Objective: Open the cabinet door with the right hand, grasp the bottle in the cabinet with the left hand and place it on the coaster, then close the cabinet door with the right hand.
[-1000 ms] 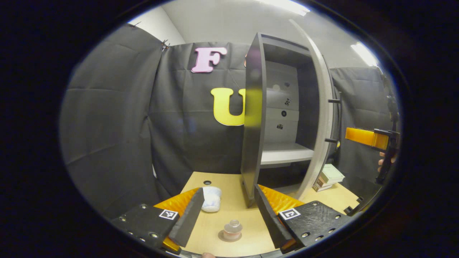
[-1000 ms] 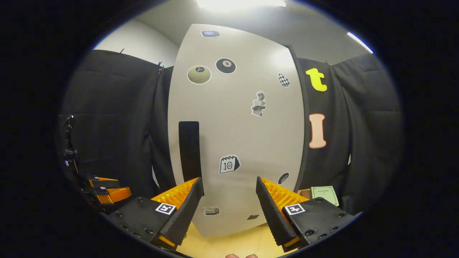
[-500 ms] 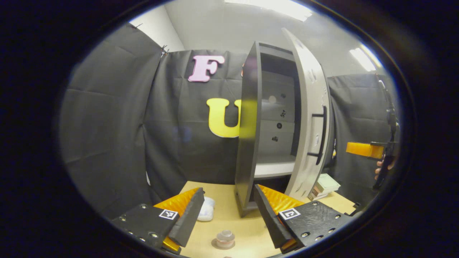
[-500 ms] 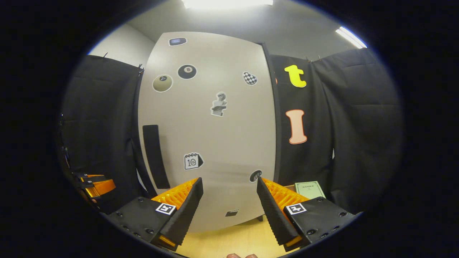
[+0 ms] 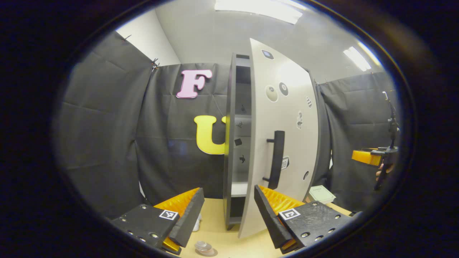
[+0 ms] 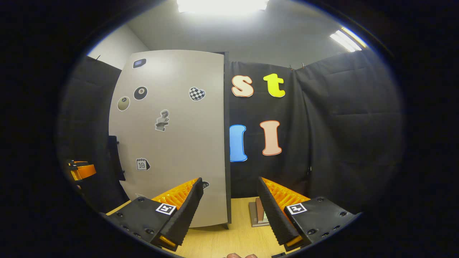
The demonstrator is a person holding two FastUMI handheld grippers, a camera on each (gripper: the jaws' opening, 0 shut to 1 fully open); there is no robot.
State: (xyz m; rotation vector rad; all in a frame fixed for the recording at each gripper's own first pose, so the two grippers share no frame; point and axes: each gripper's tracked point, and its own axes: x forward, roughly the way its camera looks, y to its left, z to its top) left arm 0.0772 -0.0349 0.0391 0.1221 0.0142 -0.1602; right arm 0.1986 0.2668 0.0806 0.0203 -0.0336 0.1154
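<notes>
The tall dark cabinet (image 5: 229,143) stands on the wooden table, its pale stickered door (image 5: 287,125) swung nearly shut. A narrow gap still shows a shelf (image 5: 239,188) inside. The door's black handle (image 5: 276,159) faces me. A small clear bottle (image 5: 203,245) stands on a round coaster (image 5: 209,252) at the bottom edge of the left gripper view. My left gripper (image 5: 227,215) is open and empty above it. My right gripper (image 6: 229,211) is open, off the door (image 6: 168,136), near its hinge edge. It also appears far right as the right gripper (image 5: 369,157) in the left gripper view.
A white crumpled object (image 5: 196,223) lies on the table, half hidden behind my left finger. Stacked books (image 5: 322,194) sit right of the cabinet, the same books (image 6: 260,213) between my right fingers. The left gripper (image 6: 80,170) appears at far left.
The door has swung from wide open to nearly shut. My right gripper has turned rightward away from the door face. The left gripper has drawn back, so the bottle sank to the view's bottom edge.
</notes>
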